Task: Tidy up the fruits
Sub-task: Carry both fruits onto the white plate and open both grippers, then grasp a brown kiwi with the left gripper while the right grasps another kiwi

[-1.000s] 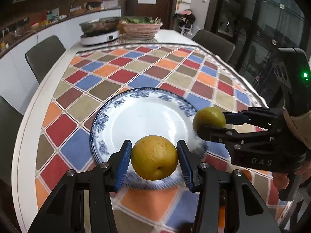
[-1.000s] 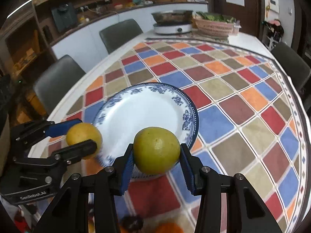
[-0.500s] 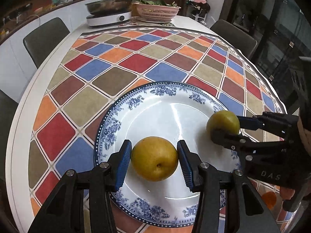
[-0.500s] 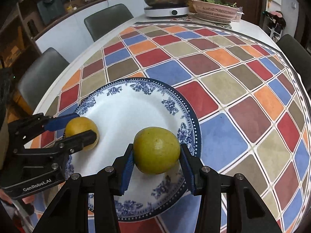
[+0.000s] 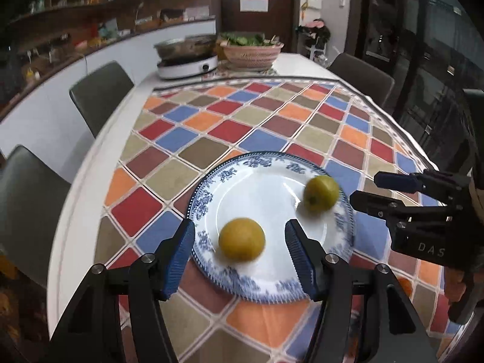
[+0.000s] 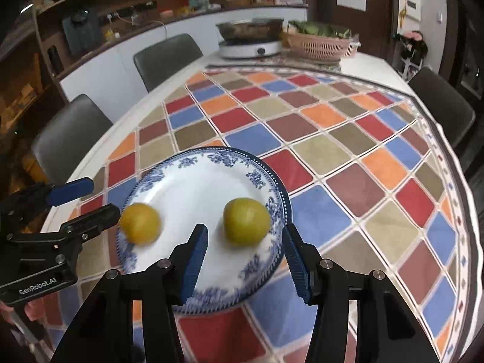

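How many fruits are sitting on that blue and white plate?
2. A yellower fruit lies on the plate in front of the opening left gripper; a greener fruit lies near the rim by the opening right gripper.

Both tools were matte black, angular frames with silver screws at the joints and ribbed blue pads on the fingers. The left gripper (image 6: 90,199) bore white "GenRobot.AI" lettering; the right gripper (image 5: 363,190) read "DAS".

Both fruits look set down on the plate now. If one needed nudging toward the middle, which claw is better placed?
Probably the right claw: its greenish fruit lies near the plate rim. The left claw's yellow fruit sits further in. Both claws are opening.
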A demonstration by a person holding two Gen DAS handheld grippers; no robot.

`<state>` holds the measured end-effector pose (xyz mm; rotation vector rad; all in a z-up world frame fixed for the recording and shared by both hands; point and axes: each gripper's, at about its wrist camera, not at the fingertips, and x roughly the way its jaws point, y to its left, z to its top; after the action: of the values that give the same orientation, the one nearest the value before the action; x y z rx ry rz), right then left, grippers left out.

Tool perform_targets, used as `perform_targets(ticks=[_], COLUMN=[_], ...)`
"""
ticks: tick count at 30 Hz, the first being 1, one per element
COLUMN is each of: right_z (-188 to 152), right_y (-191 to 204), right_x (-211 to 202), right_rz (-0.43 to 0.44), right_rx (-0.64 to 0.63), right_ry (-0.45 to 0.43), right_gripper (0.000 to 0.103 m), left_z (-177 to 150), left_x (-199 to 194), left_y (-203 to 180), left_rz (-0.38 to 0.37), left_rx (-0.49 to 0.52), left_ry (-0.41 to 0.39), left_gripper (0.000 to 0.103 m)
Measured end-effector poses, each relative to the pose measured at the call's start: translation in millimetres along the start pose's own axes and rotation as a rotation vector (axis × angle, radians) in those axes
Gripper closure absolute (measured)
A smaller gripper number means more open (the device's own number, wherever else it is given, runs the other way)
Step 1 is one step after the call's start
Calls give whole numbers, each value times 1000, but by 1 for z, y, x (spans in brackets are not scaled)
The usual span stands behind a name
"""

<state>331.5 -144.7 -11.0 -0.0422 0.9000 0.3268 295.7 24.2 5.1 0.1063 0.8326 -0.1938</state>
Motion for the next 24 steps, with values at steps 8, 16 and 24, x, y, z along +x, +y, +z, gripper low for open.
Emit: perform_targets(ticks=[8,16,24], right_z=[-28,-60,-98], right_y=[13,26,37], right_x=[-66,-112,-131], right_rz=[3,3,-13], right_rx=[-20,-48,-26], right_ry=[-82,-114,-72], right_gripper=[51,51,51], left_z=[-25,-59,-97], left_x=[-67,-108,-119], left_y=[-19,-33,-38], left_rz=[-13,-19,-41], left_rx=[10,7,-1], left_ry=[-82,-125,-96], left_gripper=[36,36,36])
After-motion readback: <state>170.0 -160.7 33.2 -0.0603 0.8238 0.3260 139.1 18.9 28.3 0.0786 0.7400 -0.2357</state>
